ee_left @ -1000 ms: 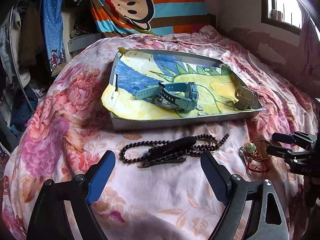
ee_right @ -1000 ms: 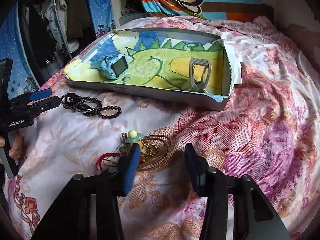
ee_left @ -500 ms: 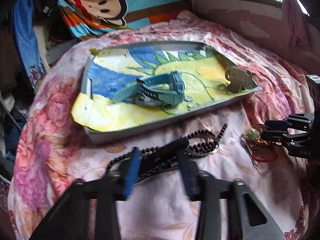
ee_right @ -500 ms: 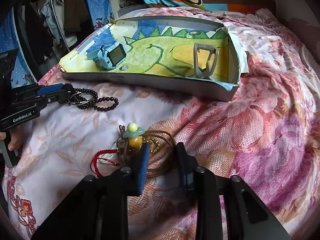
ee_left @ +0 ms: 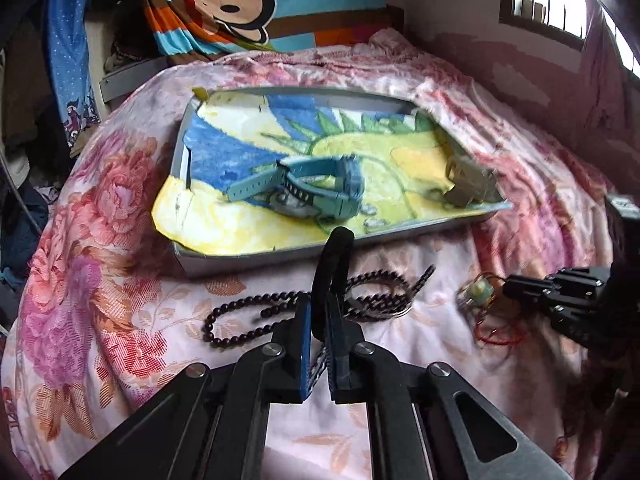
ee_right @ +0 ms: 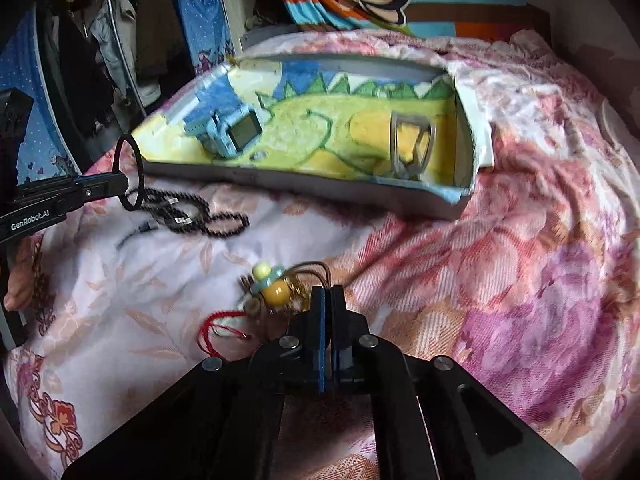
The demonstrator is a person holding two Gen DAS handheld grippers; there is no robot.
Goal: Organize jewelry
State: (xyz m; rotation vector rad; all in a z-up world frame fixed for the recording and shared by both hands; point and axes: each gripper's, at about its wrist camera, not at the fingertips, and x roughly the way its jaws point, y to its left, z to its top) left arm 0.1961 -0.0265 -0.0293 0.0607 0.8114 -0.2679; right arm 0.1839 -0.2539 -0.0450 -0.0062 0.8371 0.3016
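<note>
My left gripper (ee_left: pixel 318 300) is closing on a black ring (ee_left: pixel 340 240), which stands upright between its pads just above the bedspread; the right wrist view shows the same ring (ee_right: pixel 140 164) lifted at the left gripper (ee_right: pixel 120 182). A dark bead string (ee_left: pixel 240 304) lies under it. My right gripper (ee_right: pixel 328 294) is closing on a brown cord loop (ee_right: pixel 316 267) beside a green and yellow bead charm (ee_right: pixel 272 284) and a red thread (ee_right: pixel 216 328). A blue watch (ee_left: pixel 316 188) and a grey buckle (ee_left: pixel 468 184) lie in the grey tray (ee_left: pixel 248 256).
The tray has a dinosaur drawing as its liner and rests on a pink floral bedspread (ee_right: pixel 540 280). A striped monkey-print cloth (ee_left: pixel 248 0) hangs behind the bed. Clothes hang at the far left (ee_right: pixel 100 40). A person's hand (ee_right: pixel 18 292) holds the left gripper.
Both grippers went from open to nearly shut. The left one took hold of the black ring and stood it up off the beads. The right one closed at the brown cord.
</note>
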